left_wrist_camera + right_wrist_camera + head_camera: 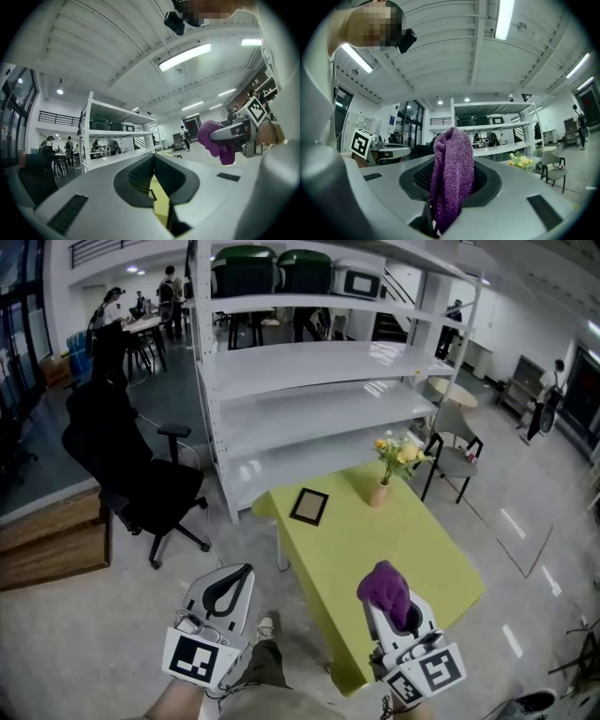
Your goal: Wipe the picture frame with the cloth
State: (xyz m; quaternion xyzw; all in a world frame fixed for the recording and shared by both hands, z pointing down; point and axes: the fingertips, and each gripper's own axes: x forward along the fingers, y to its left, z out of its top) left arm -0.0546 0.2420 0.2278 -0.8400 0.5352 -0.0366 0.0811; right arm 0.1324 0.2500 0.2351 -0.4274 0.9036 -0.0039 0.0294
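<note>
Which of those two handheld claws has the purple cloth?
The right gripper, clamped on the purple cloth; the left gripper is shut and empty.

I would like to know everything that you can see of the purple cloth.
The purple cloth looks like a coarse, knitted fabric, bunched into a soft lump. The right gripper holds it with its jaws shut on the lower part, so the rest stands up above them. It is in the air near the front of the yellow-green table and touches only the gripper.
</note>
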